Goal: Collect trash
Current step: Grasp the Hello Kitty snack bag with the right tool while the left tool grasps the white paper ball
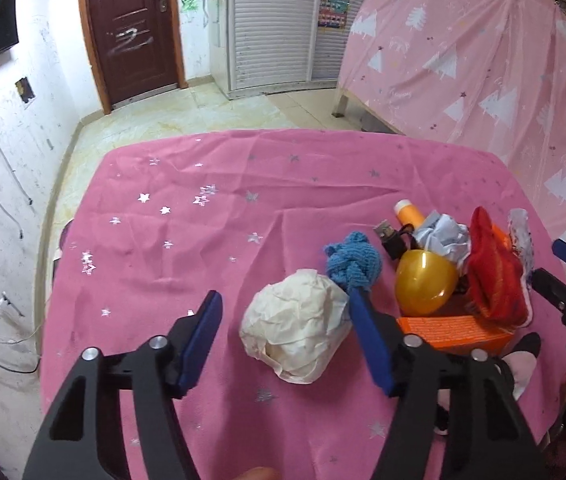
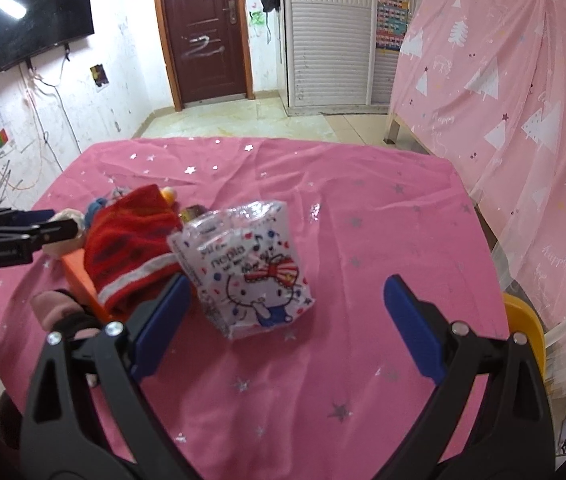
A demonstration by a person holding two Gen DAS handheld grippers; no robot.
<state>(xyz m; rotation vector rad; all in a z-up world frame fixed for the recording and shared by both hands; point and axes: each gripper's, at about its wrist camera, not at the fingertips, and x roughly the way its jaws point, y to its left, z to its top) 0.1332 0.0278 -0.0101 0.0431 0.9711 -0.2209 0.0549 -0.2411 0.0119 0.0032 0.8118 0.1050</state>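
Observation:
A crumpled white paper ball (image 1: 297, 326) lies on the pink tablecloth (image 1: 203, 240), between the fingers of my left gripper (image 1: 287, 312), which is open around it. A blue knitted knot (image 1: 353, 266), a yellow balloon (image 1: 423, 284), crumpled pale-blue paper (image 1: 443, 236), a red sock (image 1: 493, 276) and an orange box (image 1: 455, 332) are piled to its right. My right gripper (image 2: 289, 300) is open, with a Hello Kitty plastic packet (image 2: 249, 272) lying between its fingers. The red sock (image 2: 129, 252) lies left of the packet.
A USB plug (image 1: 391, 236) and an orange tube (image 1: 409, 212) lie behind the pile. A pink curtain (image 2: 503, 100) hangs to the right. A yellow chair (image 2: 525, 320) stands at the table's right edge. A dark door (image 2: 203, 32) is across the room.

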